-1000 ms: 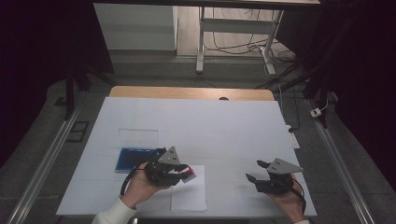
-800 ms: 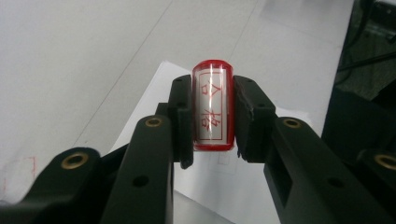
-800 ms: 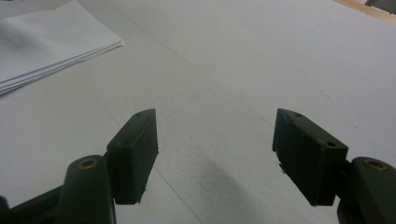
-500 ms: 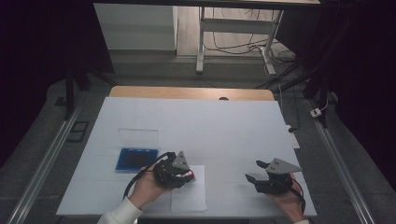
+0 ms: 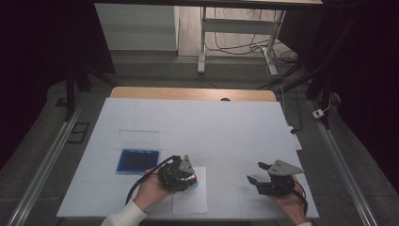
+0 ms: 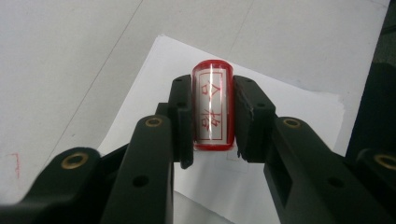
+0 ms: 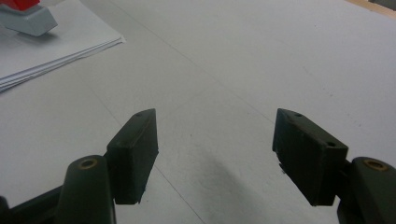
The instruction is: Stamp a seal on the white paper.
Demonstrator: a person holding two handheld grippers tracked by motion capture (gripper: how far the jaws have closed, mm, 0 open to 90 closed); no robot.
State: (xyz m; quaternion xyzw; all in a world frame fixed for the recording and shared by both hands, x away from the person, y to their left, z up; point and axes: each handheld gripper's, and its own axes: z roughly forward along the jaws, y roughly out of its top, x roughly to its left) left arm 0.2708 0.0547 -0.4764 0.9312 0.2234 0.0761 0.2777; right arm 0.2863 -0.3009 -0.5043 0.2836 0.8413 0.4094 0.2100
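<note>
Landmark: the stack of white paper (image 5: 190, 190) at the near edge of the worktop (image 5: 226, 127).

Left gripper (image 5: 182, 175): over the near-left part of the paper stack. Its jaws are clamped on a red stamp (image 6: 212, 105) with a clear window and red characters on its label; the left gripper view shows both pads pressed against the stamp's sides. The stamp's lower end sits at or very close to the sheet; contact cannot be confirmed.

Change noted: a second ago this gripper stood to the left of the stack, nearer the blue ink pad (image 5: 138, 161), and tilted higher. It has since moved across onto the paper and come down. Grip unchanged throughout.

Judgement: the inking step appears complete and the stamp is now placed for pressing onto the top sheet. A firm, square downward push is what remains; a tilt would likely give a partial imprint.

Right gripper (image 5: 259, 178): right of the paper stack, well apart from it, low over bare worktop. Jaws spread wide, nothing between them. No movement observed against the earlier frames. It does not hold the sheets down, so the paper may shift or lift with the stamp.

Beyond the ink pad, farther from the stack: a clear lid (image 5: 139, 138) lying flat on the worktop.
</note>
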